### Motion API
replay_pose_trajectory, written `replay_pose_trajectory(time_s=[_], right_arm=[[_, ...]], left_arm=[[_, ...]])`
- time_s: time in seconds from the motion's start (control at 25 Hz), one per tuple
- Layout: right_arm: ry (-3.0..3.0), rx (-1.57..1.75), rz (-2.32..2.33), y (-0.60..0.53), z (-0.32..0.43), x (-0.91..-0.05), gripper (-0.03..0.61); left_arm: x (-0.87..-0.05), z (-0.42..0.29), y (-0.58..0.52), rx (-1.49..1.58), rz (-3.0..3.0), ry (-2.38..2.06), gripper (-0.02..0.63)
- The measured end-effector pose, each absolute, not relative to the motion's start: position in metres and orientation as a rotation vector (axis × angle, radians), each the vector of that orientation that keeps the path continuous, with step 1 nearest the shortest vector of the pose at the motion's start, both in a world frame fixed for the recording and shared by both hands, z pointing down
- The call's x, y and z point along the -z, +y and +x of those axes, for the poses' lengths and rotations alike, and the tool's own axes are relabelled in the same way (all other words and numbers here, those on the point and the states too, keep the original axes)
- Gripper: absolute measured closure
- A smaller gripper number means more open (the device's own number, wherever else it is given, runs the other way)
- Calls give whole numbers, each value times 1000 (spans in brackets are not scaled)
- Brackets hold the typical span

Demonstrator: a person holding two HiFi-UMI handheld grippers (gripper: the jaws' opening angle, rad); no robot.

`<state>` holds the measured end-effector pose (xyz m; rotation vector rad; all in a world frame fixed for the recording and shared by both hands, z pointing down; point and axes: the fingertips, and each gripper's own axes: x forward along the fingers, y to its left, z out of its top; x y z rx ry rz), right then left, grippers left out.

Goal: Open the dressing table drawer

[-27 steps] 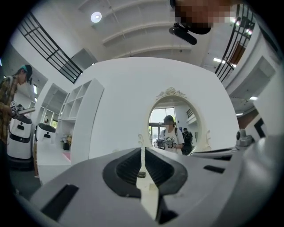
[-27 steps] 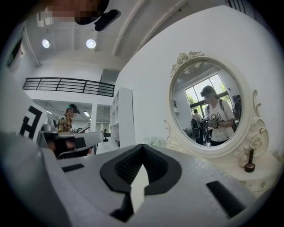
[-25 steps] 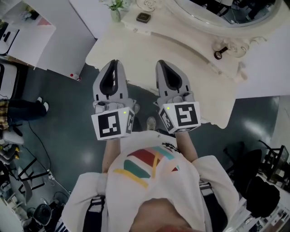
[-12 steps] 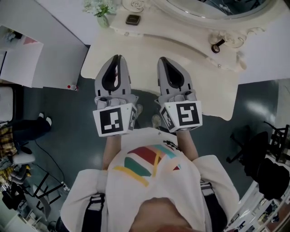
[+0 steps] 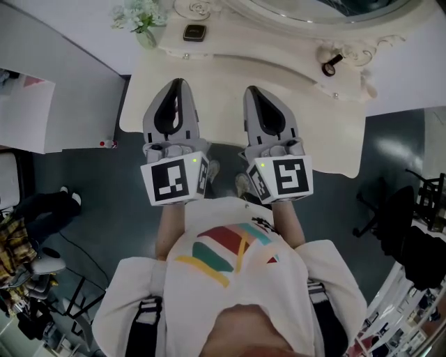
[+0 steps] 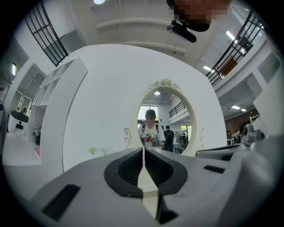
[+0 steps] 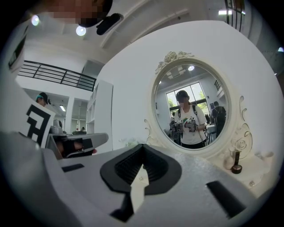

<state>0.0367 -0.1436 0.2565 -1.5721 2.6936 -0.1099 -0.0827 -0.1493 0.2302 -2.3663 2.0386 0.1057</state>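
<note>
The cream dressing table (image 5: 320, 118) lies across the top of the head view, its oval mirror (image 5: 327, 8) at the far edge. No drawer front shows in any view. My left gripper (image 5: 174, 85) and right gripper (image 5: 254, 92) are held side by side, pointing level over the table's front edge. On each, the jaws meet with nothing between them. The left gripper (image 6: 143, 150) faces the white wall and the mirror (image 6: 162, 119). In the right gripper view, the right gripper (image 7: 142, 147) faces the mirror (image 7: 191, 111), which reflects the person.
On the tabletop stand a small flower vase (image 5: 143, 21), a dark square box (image 5: 194, 32) and a small dark bottle (image 5: 327, 69). A white partition (image 5: 42, 70) is at the left, dark chairs (image 5: 411, 223) at the right, someone's legs and shoes (image 5: 49, 209) at lower left.
Both grippers, still shut, have moved toward the table and now reach further over its front edge. The table has shifted to sit squarely ahead.
</note>
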Motion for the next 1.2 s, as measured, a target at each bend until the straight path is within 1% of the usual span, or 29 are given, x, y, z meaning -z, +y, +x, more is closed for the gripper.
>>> replay_pose_trajectory(time_s=[0.2, 0.44, 0.48, 0.56, 0.72, 0.88, 1.2], right_arm=[[2689, 130, -1578, -152, 33, -260, 578], [2722, 193, -1577, -163, 21, -278, 578], [2730, 200, -1577, -165, 18, -281, 578], [2741, 215, -1575, -169, 13, -288, 578], [2762, 251, -1570, -174, 2, -301, 578], [2785, 276, -1562, -181, -8, -314, 578], [2805, 378, -1587, -190, -16, -347, 578]], left_arm=[[-236, -89, -170, -90, -2364, 2022, 604], [-275, -105, -206, -18, -2399, 2022, 600], [-284, -107, -213, -10, -2426, 2026, 585], [-303, -110, -228, 19, -2479, 2027, 519], [-340, -122, -253, 153, -2466, 2027, 487], [-375, -127, -277, 201, -2552, 2056, 429], [-439, -134, -313, 364, -2593, 2070, 421]])
